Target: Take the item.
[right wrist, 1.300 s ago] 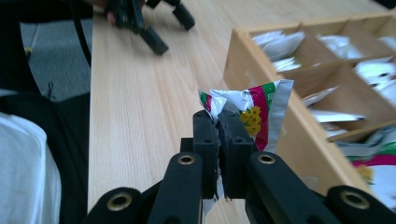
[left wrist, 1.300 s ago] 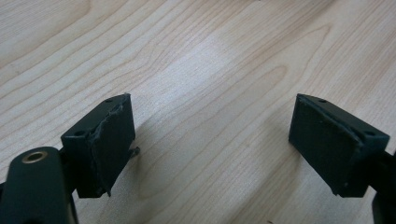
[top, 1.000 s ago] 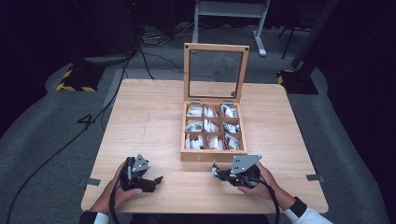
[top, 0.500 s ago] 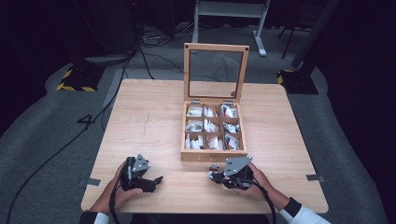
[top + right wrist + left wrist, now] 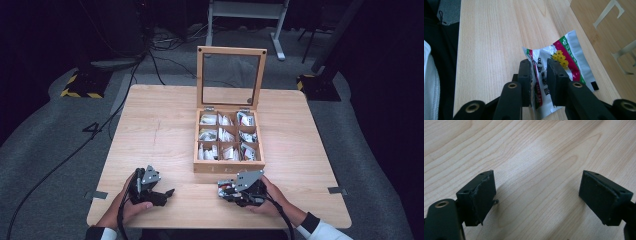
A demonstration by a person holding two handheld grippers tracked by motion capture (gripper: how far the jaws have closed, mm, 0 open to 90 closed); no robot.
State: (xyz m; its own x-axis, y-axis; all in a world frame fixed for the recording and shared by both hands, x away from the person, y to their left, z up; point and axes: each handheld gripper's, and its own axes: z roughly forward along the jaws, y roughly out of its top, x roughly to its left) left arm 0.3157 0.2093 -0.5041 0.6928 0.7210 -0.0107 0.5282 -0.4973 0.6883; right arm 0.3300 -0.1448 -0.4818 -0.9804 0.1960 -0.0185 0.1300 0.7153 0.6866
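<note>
My right hand [image 5: 270, 197] rests low on the near edge of the table [image 5: 165, 130], aiming the right gripper [image 5: 227, 189] leftward just near of the wooden box [image 5: 229, 167]. Its gripper view adds what the high view can't resolve: a silver, green and red sachet [image 5: 564, 67] lying on the wood beside the box front, standing between the jaws, which have just been opening and now sit slightly apart with the pads barely clear of it. My left hand [image 5: 131, 202] lies still at near left, the left gripper [image 5: 165, 194] pointing right; its own view shows the jaws wide apart over bare wood.
</note>
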